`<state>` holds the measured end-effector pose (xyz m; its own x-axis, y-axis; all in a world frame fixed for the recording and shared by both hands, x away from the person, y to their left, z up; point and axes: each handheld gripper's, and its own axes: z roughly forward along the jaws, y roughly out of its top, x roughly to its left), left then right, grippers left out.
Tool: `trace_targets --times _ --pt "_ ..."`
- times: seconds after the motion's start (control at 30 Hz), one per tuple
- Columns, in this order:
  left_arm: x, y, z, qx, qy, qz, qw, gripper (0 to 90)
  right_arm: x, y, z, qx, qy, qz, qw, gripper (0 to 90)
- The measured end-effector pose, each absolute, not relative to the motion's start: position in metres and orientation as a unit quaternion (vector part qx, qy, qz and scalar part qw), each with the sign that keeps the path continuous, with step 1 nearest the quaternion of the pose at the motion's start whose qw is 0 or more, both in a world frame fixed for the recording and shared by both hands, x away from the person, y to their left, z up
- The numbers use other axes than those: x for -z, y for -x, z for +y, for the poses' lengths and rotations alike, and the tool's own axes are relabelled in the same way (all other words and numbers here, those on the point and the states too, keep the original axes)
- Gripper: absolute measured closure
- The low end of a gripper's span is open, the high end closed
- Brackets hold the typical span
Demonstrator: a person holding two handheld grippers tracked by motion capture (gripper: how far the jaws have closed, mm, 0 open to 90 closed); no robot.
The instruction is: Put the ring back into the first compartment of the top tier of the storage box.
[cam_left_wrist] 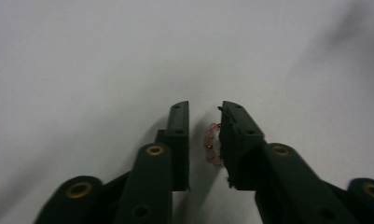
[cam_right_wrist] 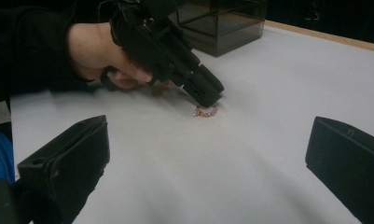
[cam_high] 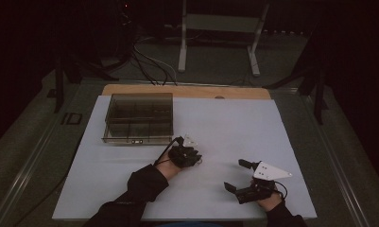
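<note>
Tongs on the left (cam_left_wrist: 204, 133) are narrowing around a small pink beaded ring (cam_left_wrist: 212, 144) lying on the white bench (cam_left_wrist: 82, 70), not yet pinching it; right tongs (cam_right_wrist: 208, 158) are waiting wide open and empty, and the dark, compartmented clear plastic box (cam_high: 139, 118) is standing beyond, so lifting and stowing appear to be remaining.

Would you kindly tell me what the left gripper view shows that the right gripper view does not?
Left gripper view: the left tongs seen from behind, with a gap between the jaws and the small pink beaded ring against one jaw. Right gripper view: the wide-open right tongs, the hand holding the left tongs, and the dark compartment box. Shared: the small pink beaded ring, the left tongs and the white table.
</note>
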<state>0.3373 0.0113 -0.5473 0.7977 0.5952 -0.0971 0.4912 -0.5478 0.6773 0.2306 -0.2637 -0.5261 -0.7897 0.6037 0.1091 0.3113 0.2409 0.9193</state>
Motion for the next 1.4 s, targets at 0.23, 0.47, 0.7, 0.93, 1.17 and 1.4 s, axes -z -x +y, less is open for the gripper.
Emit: trace_targets --times 0.23,0.47,0.7,0.93,1.17,1.4 --pt "0.547 -0.339 0.010 -0.073 -0.878 0.317 0.351 87.3 0.526 -0.231 -0.263 -0.540 -0.295 0.777 0.134 0.0" --pt "0.546 -0.340 0.010 -0.071 -0.880 0.316 0.347 89.2 0.526 -0.231 -0.263 -0.539 -0.295 0.777 0.134 0.0" --pt "0.545 -0.340 0.010 -0.068 -0.879 0.313 0.353 90.0 0.526 -0.231 -0.263 -0.539 -0.295 0.777 0.135 0.0" --pt "0.540 -0.338 0.009 -0.071 -0.878 0.307 0.359 90.0 0.526 -0.231 -0.264 -0.540 -0.295 0.777 0.135 0.0" --pt "0.531 -0.337 0.011 -0.070 -0.877 0.301 0.368 90.0 0.526 -0.231 -0.263 -0.540 -0.295 0.777 0.135 0.0" --pt "0.522 -0.334 0.012 -0.072 -0.878 0.292 0.373 90.0 0.526 -0.231 -0.263 -0.539 -0.295 0.777 0.135 0.0"
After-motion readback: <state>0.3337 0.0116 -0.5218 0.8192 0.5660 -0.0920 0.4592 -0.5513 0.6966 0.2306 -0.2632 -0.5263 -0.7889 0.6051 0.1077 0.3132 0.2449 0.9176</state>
